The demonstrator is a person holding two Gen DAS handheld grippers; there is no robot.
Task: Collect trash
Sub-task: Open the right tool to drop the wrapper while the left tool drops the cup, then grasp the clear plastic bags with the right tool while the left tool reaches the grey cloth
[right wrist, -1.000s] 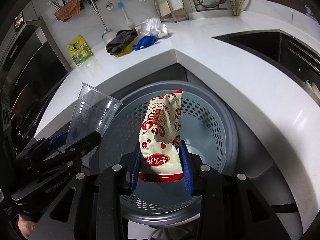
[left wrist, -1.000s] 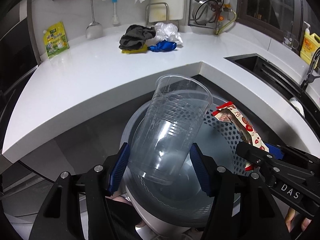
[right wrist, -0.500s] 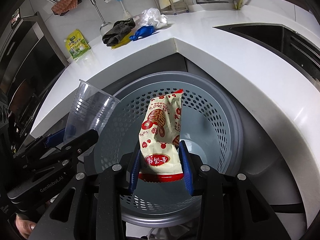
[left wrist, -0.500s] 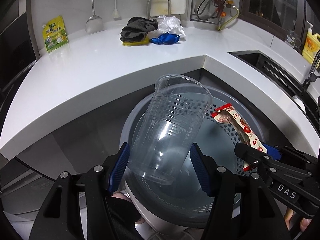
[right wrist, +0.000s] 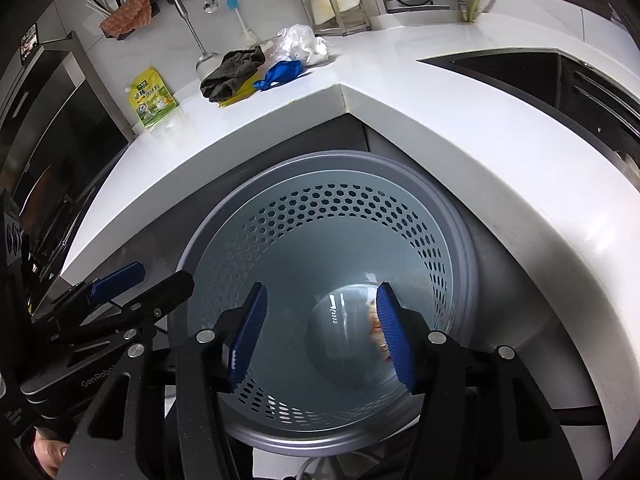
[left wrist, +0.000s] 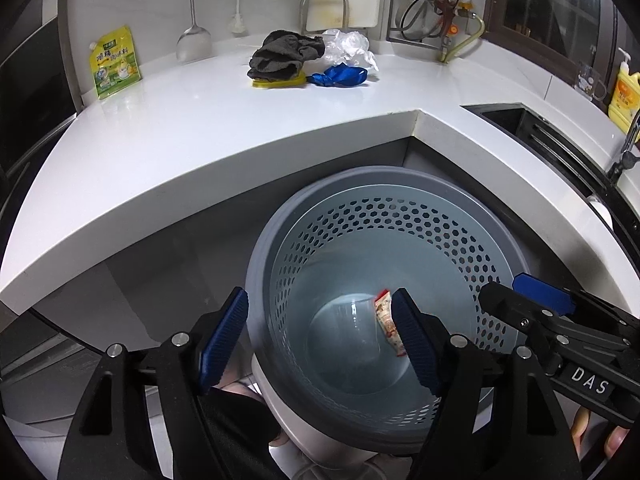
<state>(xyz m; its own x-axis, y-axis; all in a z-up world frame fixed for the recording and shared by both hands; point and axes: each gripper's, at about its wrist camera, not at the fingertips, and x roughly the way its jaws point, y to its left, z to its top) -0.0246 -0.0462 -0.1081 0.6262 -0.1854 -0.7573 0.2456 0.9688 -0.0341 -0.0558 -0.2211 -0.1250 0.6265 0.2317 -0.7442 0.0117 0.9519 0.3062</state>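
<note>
Both my grippers, left [left wrist: 320, 338] and right [right wrist: 320, 334], hang over the bin [left wrist: 280, 240] with jaws spread wide, holding nothing. The clear cup [left wrist: 352, 320] and the red wrapper [left wrist: 386, 322] lie at the bin's bottom, touching. Beyond the bin runs a white counter [left wrist: 180, 140] bearing a dark rag [left wrist: 282, 58], a blue bag [left wrist: 340, 76] and a yellow pouch [left wrist: 116, 64].
</note>
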